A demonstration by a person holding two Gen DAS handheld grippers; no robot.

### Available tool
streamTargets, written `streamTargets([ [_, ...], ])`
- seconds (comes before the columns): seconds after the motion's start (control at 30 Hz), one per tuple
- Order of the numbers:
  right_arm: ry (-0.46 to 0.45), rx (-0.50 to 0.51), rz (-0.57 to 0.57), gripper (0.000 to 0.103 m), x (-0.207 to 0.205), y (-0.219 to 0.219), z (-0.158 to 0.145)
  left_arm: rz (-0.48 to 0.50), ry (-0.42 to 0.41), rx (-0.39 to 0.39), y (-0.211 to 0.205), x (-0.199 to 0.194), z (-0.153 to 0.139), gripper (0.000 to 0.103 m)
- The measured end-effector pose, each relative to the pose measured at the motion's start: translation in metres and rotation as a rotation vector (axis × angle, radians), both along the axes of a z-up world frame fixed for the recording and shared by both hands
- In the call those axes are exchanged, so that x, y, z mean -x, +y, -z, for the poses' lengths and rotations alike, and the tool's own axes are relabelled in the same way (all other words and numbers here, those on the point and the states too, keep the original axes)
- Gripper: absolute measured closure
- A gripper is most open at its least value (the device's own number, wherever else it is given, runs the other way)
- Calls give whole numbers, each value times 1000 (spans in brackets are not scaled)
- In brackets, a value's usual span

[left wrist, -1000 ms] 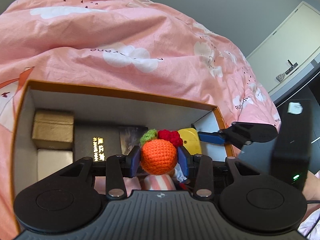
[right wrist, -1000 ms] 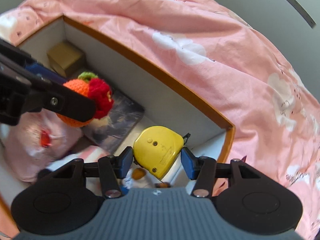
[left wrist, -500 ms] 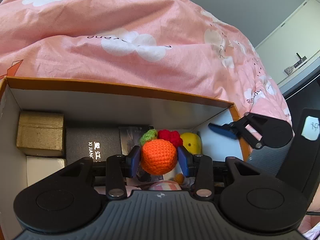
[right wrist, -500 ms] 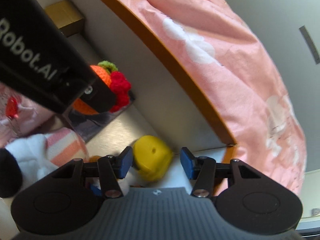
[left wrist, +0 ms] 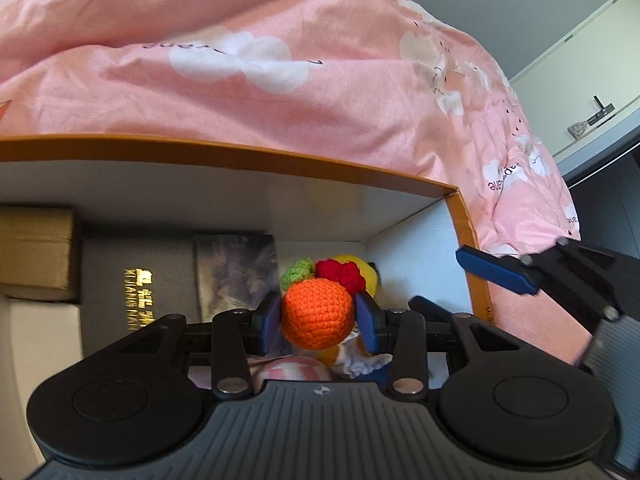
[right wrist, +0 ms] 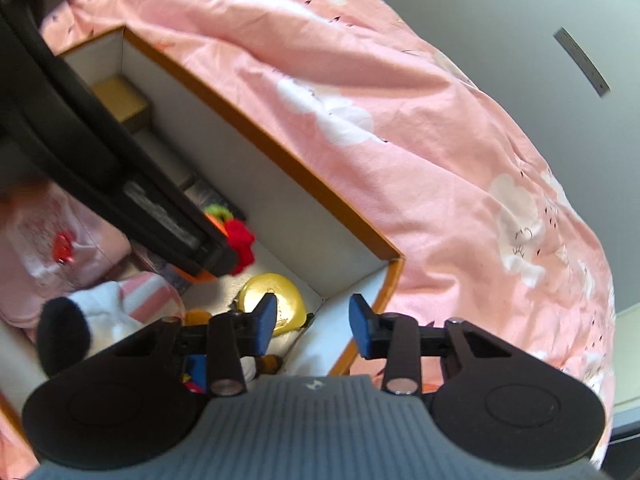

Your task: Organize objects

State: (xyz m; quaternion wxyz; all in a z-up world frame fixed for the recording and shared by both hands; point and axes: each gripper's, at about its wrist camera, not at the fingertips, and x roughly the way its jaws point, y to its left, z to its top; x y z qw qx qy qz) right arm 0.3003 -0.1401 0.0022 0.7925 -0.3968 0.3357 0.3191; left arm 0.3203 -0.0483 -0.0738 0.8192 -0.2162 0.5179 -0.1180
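Your left hand-held gripper [left wrist: 318, 317] clamps the crocheted orange [left wrist: 317, 313], its green leaf and red knot on top, held above the inside of the orange-rimmed box [left wrist: 256, 152]. Just behind it the yellow tape measure [right wrist: 273, 303] lies on the box floor in the far right corner. Your right hand-held gripper [right wrist: 313, 319] hangs above that corner, jaws wide and holding nothing. A gold box [left wrist: 36, 252] and a black box with gold lettering [left wrist: 136, 280] sit at the left, and a pink duvet [left wrist: 280, 60] lies behind.
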Motion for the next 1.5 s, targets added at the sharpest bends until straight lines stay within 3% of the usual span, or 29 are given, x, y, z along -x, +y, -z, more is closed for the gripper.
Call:
streamTargets([
  [0.23, 11, -58, 17, 63, 12, -7, -8, -39, 21, 8, -6, 0, 8, 57],
  [0.3, 13, -57, 17, 63, 14, -6, -4, -55, 10, 10, -4, 3, 7, 51],
  [0.33, 16, -57, 21, 63, 14, -6, -3, -60, 1, 8, -4, 6, 6, 42],
  [0.4, 21, -60, 33, 62, 15, -7, -1, -70, -21, -5, -2, 10, 2, 38],
  [0.77, 11, -150, 91, 49, 39, -19, -24, -177, -206, -105, 8, 59, -54, 37],
  [1.1, 53, -405, 243, 43, 91, -50, -48, -137, -357, -217, 9, 123, -109, 37],
  [1.27, 129, -600, 322, 42, 116, -67, -59, -104, -425, -294, 7, 156, -128, 33],
  [1.5, 139, -777, 365, 35, 153, -75, -72, -170, -483, -352, 19, 202, -134, 26],
])
